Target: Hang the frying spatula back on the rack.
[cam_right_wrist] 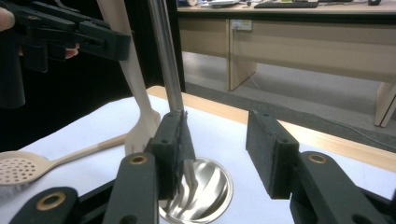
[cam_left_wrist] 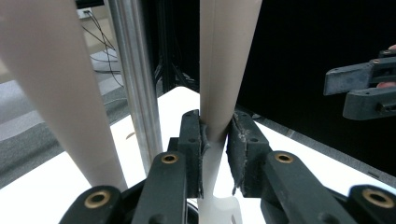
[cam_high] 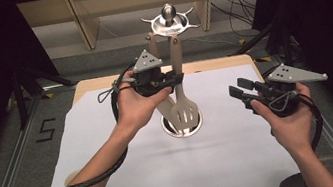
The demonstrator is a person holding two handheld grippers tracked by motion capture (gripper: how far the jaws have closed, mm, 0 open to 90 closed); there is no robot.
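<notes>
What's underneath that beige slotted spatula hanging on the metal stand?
The stand's shiny round metal base sits under the beige slotted spatula, held by the left gripper. The spatula blade covers the base's middle.

The high view looked forward and down from above the person's side onto the table (cam_high: 132,180), taking in the utensil stand (cam_high: 169,19) at mid-distance. The left gripper view sat very close behind the left tool (cam_left_wrist: 215,154), facing along it at the slotted spatula (cam_left_wrist: 224,70). The right gripper view looked low across the table past the right tool (cam_right_wrist: 219,154); all three shared the stand's pole (cam_right_wrist: 166,56).
</notes>
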